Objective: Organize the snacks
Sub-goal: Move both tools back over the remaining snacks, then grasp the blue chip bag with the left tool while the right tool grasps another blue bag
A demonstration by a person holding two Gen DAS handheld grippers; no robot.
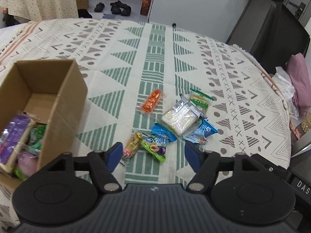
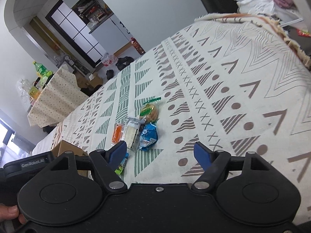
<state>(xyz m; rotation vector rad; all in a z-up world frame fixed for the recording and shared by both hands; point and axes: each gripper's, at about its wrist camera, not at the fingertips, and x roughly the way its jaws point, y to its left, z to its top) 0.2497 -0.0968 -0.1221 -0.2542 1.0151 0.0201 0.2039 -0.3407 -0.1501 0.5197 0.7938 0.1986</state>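
A brown cardboard box stands at the left on the patterned cloth, with purple and green packets inside it. Loose snacks lie in a cluster: an orange packet, a clear wafer packet, a green-trimmed biscuit packet, two blue packets, a green plum packet and a yellow stick packet. My left gripper hangs open just above the green and yellow packets, its pads touching nothing. My right gripper is open near the blue packet and wafer packet, holding nothing.
The cloth-covered table drops off at the right, where pink fabric and a white bag lie beside a black cabinet. Beyond the far edge are shoes on the floor and a dotted tablecloth.
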